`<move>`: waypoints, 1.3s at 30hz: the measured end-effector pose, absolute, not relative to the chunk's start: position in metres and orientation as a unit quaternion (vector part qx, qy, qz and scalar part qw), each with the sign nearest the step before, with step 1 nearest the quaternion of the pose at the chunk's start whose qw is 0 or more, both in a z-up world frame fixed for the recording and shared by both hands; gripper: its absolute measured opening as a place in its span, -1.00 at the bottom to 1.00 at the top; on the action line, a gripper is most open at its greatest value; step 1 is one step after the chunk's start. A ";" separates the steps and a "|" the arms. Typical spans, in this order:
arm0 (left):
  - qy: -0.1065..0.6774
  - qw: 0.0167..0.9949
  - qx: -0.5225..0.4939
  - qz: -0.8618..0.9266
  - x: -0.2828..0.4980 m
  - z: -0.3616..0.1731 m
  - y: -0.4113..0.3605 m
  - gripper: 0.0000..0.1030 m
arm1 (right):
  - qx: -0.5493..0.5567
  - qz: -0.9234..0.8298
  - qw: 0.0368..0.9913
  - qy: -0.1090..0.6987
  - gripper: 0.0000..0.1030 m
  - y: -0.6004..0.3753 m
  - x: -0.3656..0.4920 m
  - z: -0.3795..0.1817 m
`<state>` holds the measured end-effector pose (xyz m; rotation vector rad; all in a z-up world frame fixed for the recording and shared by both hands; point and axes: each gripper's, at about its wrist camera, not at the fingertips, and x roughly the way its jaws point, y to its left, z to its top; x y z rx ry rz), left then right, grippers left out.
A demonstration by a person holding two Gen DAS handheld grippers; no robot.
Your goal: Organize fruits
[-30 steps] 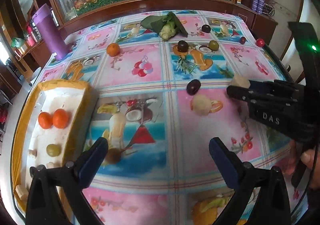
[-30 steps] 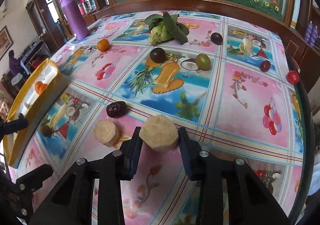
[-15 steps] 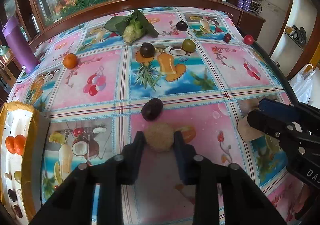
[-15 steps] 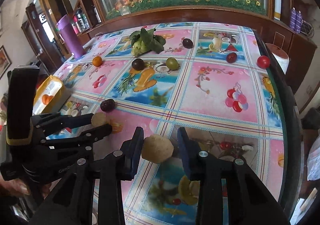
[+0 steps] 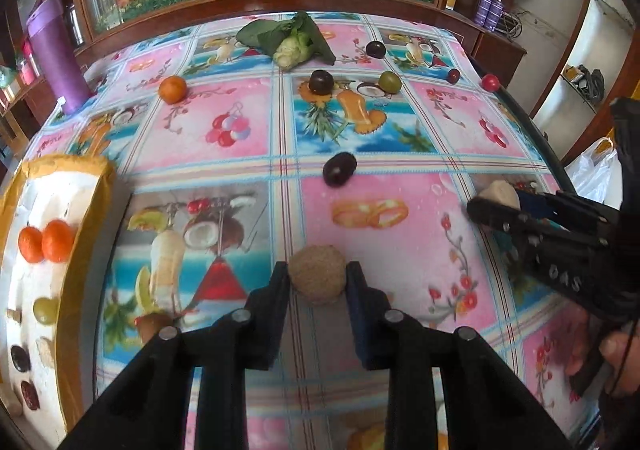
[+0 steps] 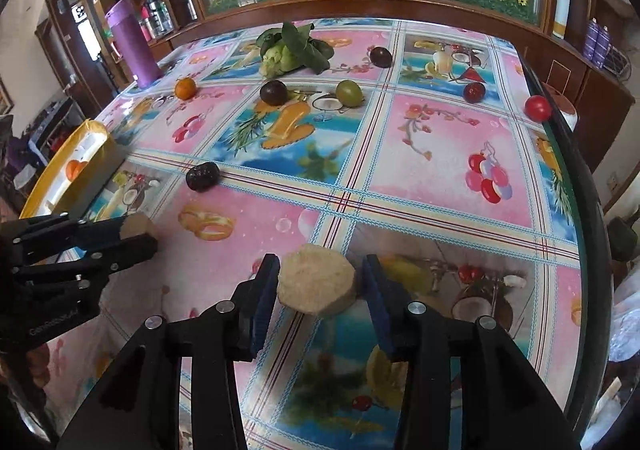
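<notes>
My left gripper (image 5: 317,282) is shut on a round tan piece (image 5: 317,278) and holds it over the tablecloth; it also shows in the right wrist view (image 6: 136,230). My right gripper (image 6: 319,282) has its jaws spread around a pale beige chunk (image 6: 317,284), which touches the left pad, with a gap at the right pad. That gripper shows at the right of the left wrist view (image 5: 496,198). A yellow-rimmed white tray (image 5: 76,209) at the left holds two oranges (image 5: 44,241), a green fruit and dark fruits.
Loose on the cloth: a dark plum (image 5: 339,169), an orange (image 5: 172,89), a dark fruit (image 5: 321,81), a green fruit (image 5: 389,81), leafy greens (image 5: 289,39), red fruits near the right table edge (image 6: 538,108). A purple bottle (image 5: 56,53) stands far left.
My left gripper closed on the round tan piece and lifted it toward me. My right gripper's jaws have opened wider around the beige chunk, which sits lower.
</notes>
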<state>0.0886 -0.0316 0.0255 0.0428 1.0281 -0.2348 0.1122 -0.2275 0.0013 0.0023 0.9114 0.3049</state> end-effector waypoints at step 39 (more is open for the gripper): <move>0.457 0.881 -0.050 -0.112 -0.036 0.066 0.105 -0.40 | -0.017 0.190 0.883 0.428 -0.38 -0.115 -0.019 0.037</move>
